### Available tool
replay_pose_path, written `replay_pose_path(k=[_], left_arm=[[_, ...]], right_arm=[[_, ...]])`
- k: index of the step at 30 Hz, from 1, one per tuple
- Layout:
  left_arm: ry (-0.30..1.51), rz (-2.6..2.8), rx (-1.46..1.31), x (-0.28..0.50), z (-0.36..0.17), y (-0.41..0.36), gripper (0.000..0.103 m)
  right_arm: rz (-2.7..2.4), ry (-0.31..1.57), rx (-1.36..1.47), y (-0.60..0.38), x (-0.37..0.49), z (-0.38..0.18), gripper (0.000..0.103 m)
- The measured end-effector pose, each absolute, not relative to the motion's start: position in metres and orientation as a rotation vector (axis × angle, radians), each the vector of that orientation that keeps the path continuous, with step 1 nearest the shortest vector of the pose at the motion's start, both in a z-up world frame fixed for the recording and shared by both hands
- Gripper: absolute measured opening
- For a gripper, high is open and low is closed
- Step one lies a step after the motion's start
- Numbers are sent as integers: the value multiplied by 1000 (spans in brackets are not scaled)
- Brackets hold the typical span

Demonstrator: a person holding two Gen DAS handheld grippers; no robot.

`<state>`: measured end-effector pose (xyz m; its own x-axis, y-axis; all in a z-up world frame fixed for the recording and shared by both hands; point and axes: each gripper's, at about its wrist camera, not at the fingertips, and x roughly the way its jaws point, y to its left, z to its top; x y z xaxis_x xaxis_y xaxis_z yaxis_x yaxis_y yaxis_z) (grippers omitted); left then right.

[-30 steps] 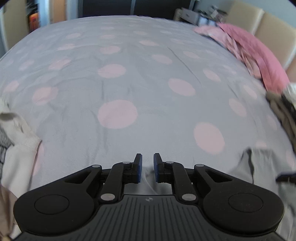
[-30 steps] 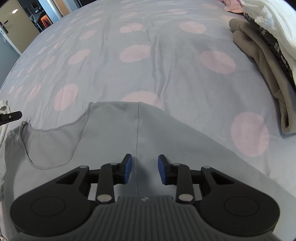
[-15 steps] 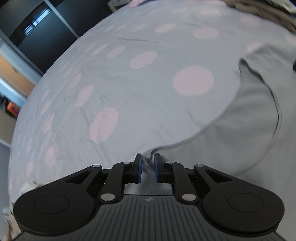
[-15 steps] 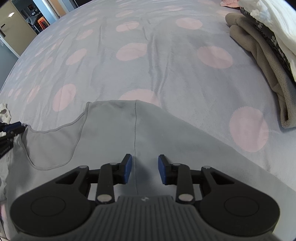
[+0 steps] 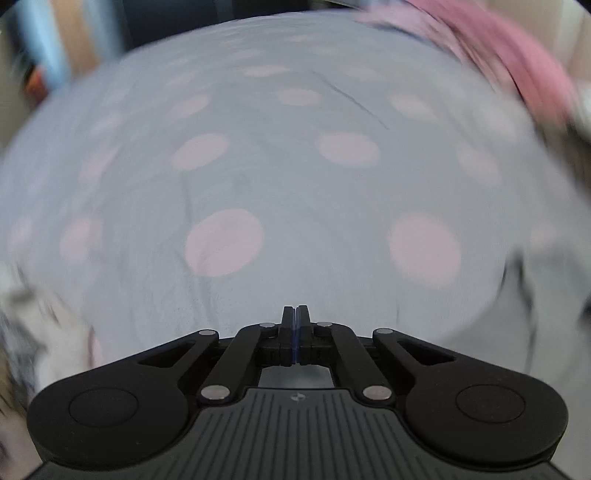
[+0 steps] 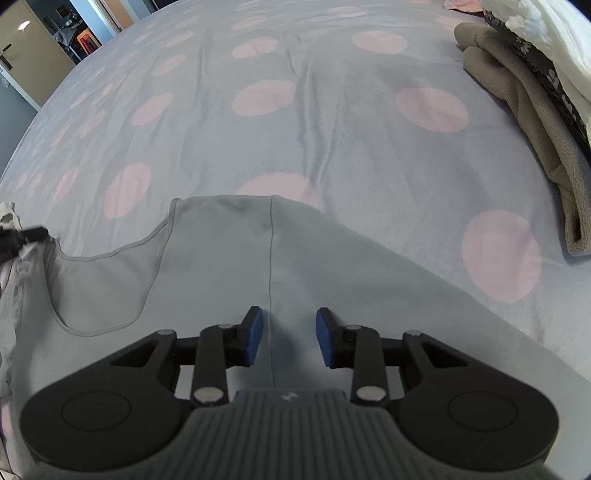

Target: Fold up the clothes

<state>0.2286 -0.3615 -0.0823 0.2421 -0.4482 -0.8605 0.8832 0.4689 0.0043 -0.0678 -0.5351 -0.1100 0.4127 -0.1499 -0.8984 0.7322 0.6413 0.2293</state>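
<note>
Setting: a bedroom in a home. A bed (image 6: 369,155) fills both views, covered by a grey duvet cover with pink dots. Folded clothes (image 6: 524,96) are stacked along its right edge. A pink pillow (image 5: 517,62), blurred, lies at the head. Beyond the far left corner, what appears to be a doorway (image 6: 85,29) opens onto another room.

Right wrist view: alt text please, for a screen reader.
The right claw hangs open over a light grey top spread on a grey bedspread with pink dots, its neckline to the left. Folded beige and white clothes are stacked at the right edge.
</note>
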Motion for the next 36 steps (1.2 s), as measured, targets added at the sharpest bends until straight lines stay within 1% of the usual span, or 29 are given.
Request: replay_pose_path(k=[1,4,7,9,11,12,15,17,19,22,27,33,36], left_arm=[[952,-966,511,235,-80,-361,0],[925,-964,523,235,-78,-363,0],[941,-958,513,237,-78,-361,0],[915,-946,547,237,-76,-355,2],[895,-939,573,238,-74,-345,10],[885,-936,582,239,-73,-339,12],[861,-925,596,244,-69,-313,22],[853,-916,594,249,-68,-291,32],[866,-889,588,256,-69,-270,38],[893,-851,576,263,-71,-238,39],[882,-813,551,254,-63,-197,39],[872,-888,565,208,-47,-160,38],[897,-935,584,179,-44,-143,38]], right_arm=[[-612,1000,680,-535,-67,-110,35],[-613,1002,679,-535,-67,-111,36],[-612,1001,680,-535,-67,-110,36],[-612,999,677,-535,-67,-109,36],[-611,988,667,-536,-67,-105,36],[-607,977,662,-537,-68,-103,36],[-608,933,667,-545,-72,-95,37],[-634,914,665,-553,-77,-92,38],[-666,903,674,-561,-82,-92,38],[-707,903,708,-570,-91,-96,38],[-731,904,728,-570,-97,-95,38],[-672,911,685,-543,-101,-81,38],[-641,929,669,-522,-108,-75,38]])
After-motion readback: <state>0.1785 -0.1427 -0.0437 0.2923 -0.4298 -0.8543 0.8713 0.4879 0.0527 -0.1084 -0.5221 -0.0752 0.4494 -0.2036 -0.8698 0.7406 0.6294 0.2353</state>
